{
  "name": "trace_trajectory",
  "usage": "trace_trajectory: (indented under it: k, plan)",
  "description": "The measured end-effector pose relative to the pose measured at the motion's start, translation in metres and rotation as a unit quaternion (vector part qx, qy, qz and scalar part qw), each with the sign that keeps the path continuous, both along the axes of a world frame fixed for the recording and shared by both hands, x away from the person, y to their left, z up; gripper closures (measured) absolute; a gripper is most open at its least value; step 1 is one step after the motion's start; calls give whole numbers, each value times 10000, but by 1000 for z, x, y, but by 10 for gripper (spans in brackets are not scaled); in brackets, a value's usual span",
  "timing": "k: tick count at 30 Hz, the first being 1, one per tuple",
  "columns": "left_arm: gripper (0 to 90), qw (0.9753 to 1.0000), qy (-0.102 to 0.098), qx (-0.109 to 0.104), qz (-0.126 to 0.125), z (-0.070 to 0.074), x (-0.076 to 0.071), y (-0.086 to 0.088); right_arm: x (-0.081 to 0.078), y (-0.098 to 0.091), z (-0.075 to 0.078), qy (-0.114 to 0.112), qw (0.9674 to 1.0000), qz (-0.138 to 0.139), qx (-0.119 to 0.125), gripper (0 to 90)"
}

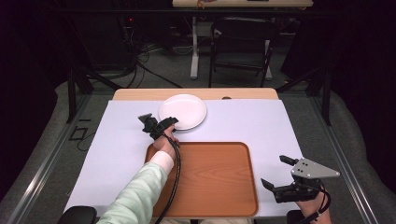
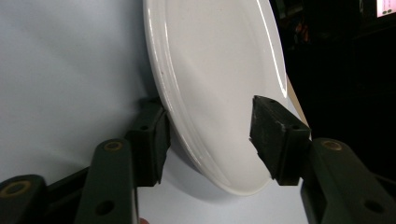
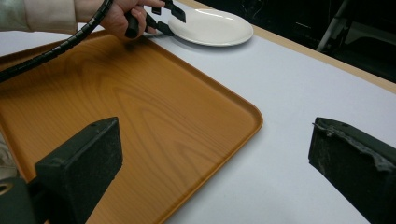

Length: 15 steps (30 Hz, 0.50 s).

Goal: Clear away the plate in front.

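The fingers (image 2: 149, 140) of the left gripper (image 2: 208, 137) are set astride the rim of the white plate (image 2: 219, 70), not yet clamped. The plate lies on the worktop (image 1: 243, 126), behind the wooden tray (image 1: 210, 177). The right gripper (image 1: 278, 172) is held released beside the tray.

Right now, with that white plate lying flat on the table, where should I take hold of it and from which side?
Probably the rim of the white plate nearest the wooden tray, coming in low from that side. The plate is wide and shallow, so only its thin edge fits between jaws: one underneath, one over the top. The left gripper already straddles that edge this way, its pads not yet pressing both faces.
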<state>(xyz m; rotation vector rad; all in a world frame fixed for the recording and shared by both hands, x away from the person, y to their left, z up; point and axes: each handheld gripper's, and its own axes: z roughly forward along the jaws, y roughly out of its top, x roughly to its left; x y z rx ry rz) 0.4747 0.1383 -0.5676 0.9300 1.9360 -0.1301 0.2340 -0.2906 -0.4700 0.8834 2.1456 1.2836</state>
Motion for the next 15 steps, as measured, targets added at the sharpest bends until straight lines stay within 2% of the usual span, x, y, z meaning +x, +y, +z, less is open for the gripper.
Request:
trace_trajectory:
  k: [6, 12, 15]
  plan:
    - [620, 10000, 31, 66, 59, -3, 0, 1, 0, 0, 0, 14, 10000, -31, -12, 34]
    - [762, 10000, 48, 29, 74, -8, -1, 3, 1, 0, -1, 36, 10000, -25, -7, 35]
    - [772, 10000, 16, -46, 80, -10, -1, 4, 2, 0, -1, 38, 10000, -30, -3, 36]
